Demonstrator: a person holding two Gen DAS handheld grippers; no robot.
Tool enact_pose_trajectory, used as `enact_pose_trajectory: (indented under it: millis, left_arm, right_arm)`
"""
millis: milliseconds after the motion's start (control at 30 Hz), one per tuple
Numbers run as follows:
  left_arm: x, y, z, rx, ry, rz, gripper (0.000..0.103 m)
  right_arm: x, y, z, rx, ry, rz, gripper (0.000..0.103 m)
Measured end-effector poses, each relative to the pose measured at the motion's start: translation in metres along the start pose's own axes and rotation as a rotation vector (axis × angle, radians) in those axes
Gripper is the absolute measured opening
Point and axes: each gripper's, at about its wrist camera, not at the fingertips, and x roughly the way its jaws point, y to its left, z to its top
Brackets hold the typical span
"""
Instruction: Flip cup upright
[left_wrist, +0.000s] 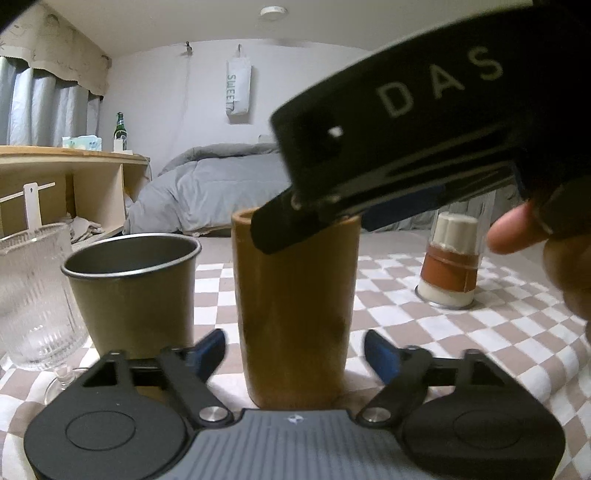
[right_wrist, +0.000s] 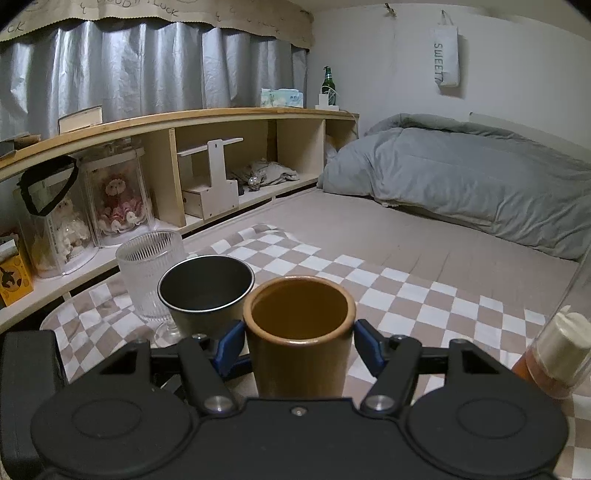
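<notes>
A brown bamboo cup stands upright, mouth up, on the checkered cloth; it also shows in the right wrist view. My left gripper is open, its blue-padded fingers on either side of the cup's base with gaps. My right gripper reaches the cup's upper part from above right; its blue pads sit right at the cup's sides, and contact cannot be made out. Its black body fills the upper right of the left wrist view.
A steel cup stands upright just left of the bamboo cup, with a ribbed glass goblet beyond it. An upside-down clear tumbler with an orange band stands to the right. A wooden shelf and a bed lie behind.
</notes>
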Motion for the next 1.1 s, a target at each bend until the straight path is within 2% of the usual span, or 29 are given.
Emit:
enact_pose_trajectory:
  millis: [67, 233, 367, 600, 867, 1100]
  left_arm:
    - [-0.006, -0.002, 0.003, 0.008, -0.009, 0.001, 0.087]
    - [-0.022, -0.005, 0.013, 0.014, -0.014, -0.010, 0.092]
    - [-0.037, -0.005, 0.023, 0.008, -0.034, -0.002, 0.101]
    - [-0.052, 0.002, 0.028, -0.022, -0.017, 0.020, 0.103]
    - [-0.067, 0.004, 0.030, -0.035, -0.001, 0.035, 0.103]
    - [-0.074, 0.004, 0.023, -0.031, 0.041, 0.076, 0.103]
  right_arm:
    - [-0.003, -0.002, 0.001, 0.009, -0.024, -0.002, 0.075]
    - [-0.022, -0.012, 0.000, 0.060, -0.079, -0.005, 0.079]
    - [-0.040, -0.020, -0.008, 0.071, -0.115, -0.052, 0.084]
    - [-0.072, -0.036, -0.024, 0.112, -0.165, -0.130, 0.091]
    - [-0.094, -0.045, -0.049, 0.141, -0.165, -0.203, 0.099]
    - [-0.104, -0.049, -0.073, 0.162, -0.133, -0.257, 0.101]
